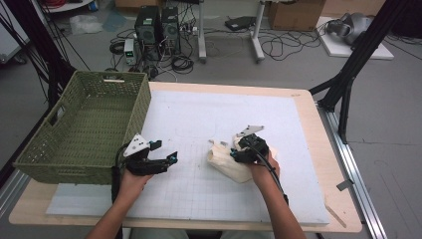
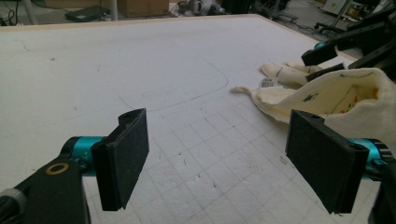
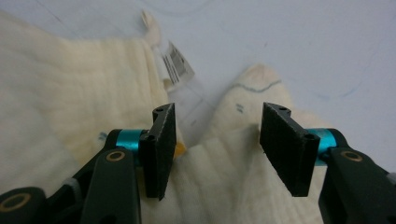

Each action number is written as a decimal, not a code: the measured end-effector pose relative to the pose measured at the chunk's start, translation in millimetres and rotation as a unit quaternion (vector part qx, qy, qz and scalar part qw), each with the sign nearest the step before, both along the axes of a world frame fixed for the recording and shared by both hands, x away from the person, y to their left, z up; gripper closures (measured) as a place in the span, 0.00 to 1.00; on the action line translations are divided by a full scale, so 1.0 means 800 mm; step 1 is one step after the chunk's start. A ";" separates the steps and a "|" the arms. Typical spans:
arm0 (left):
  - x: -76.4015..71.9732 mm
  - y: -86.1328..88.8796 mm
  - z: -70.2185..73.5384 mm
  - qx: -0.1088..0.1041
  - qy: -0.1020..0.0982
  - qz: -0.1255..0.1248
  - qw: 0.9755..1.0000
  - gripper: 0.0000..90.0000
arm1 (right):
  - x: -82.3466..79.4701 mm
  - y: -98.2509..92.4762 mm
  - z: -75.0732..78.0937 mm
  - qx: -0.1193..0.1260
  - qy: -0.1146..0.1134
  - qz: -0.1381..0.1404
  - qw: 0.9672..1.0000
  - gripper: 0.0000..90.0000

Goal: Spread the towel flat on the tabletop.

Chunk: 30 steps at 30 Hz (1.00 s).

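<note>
A crumpled cream cloth (image 1: 226, 165) with a small white label (image 3: 177, 63) lies on the white gridded board (image 1: 199, 119), right of centre. My right gripper (image 1: 236, 153) hovers right over the cloth, jaws open (image 3: 217, 140), with a fold of the fabric bulging between the pads and no pad pressing on it. To the left, my left gripper (image 1: 166, 151) rests low over the board, open and empty (image 2: 219, 158), pointing toward the cloth (image 2: 336, 93). The right gripper (image 2: 327, 56) also appears at the upper right of the left gripper view.
A green woven basket (image 1: 84, 124) stands at the table's left edge, just behind the left hand. The wooden table rim (image 1: 328, 164) borders the board. Computers, cables and black stand legs (image 1: 348, 69) are on the floor beyond.
</note>
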<state>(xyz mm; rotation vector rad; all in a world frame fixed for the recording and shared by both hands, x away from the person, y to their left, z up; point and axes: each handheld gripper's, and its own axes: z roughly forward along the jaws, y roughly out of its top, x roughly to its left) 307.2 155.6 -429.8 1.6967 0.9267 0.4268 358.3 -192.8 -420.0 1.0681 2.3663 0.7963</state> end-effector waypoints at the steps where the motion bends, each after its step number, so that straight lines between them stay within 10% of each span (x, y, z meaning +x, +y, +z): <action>1: 0.000 0.000 0.000 -0.001 0.001 0.000 1.000 0.24 | 0.003 0.001 -0.004 -0.009 0.009 -0.003 1.000 0.52; 9: 0.001 0.000 -0.001 0.000 0.001 0.001 1.000 0.24 | 0.005 0.007 -0.011 -0.036 0.026 0.013 0.999 0.91; 16: 0.001 0.001 0.000 -0.002 0.001 0.007 1.000 0.24 | -0.002 0.033 0.005 0.049 -0.009 0.079 0.996 0.92; 21: 0.001 0.003 0.000 -0.004 0.001 0.008 1.000 0.24 | -0.006 0.044 0.023 0.119 -0.042 0.130 0.983 0.91; 30: 0.001 0.002 -0.001 -0.001 0.003 0.007 1.000 0.24 | -0.013 0.017 0.024 0.047 -0.045 0.059 0.996 0.64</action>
